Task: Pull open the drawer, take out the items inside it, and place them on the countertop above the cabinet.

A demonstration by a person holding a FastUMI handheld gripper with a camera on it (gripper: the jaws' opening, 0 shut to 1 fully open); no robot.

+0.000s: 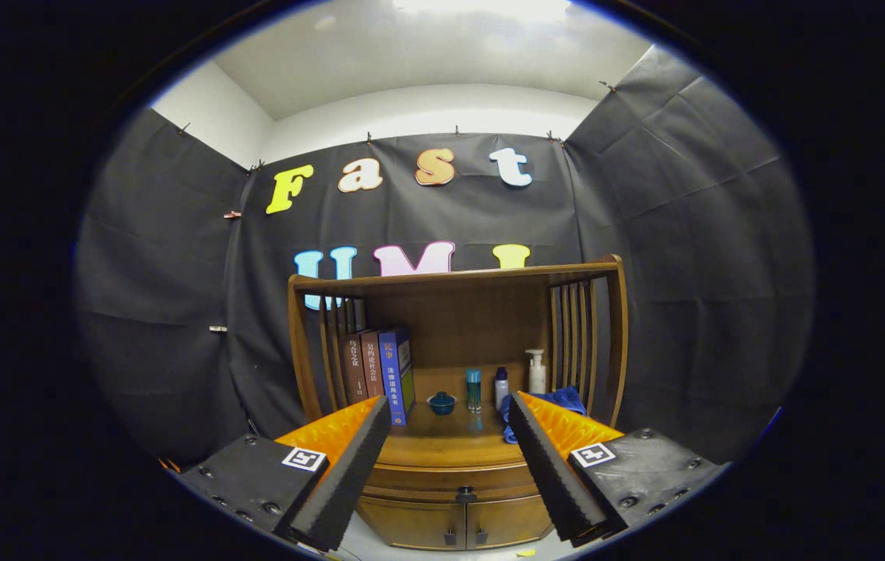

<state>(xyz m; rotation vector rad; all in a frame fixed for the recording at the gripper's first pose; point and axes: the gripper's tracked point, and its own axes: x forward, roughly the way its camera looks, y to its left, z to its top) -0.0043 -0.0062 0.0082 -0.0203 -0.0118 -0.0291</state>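
Gripper [449, 409] held level, facing a wooden cabinet [458, 499] head-on, w/ fingers spread wide apart, gripping nothing. Fingers reach toward 12 o'clock, apart from the cabinet.

Left to right: behind the left finger, three books [380, 366] stand upright at about 10 o'clock on the countertop [450, 448], against the left slatted side. At 12, btwn the fingers, a small blue bowl [441, 403], then a teal bottle [474, 389], then a small white bottle w/ dark cap [501, 387]. At 1 o'clock, a white pump bottle [537, 372]; just beside it a blue cloth [559, 401], partly hidden by the right finger.

Drawer [450, 475] sits shut below the countertop, at 6 o'clock, its dark knob [465, 494] btwn the fingers. Two cupboard doors [458, 523] below it.
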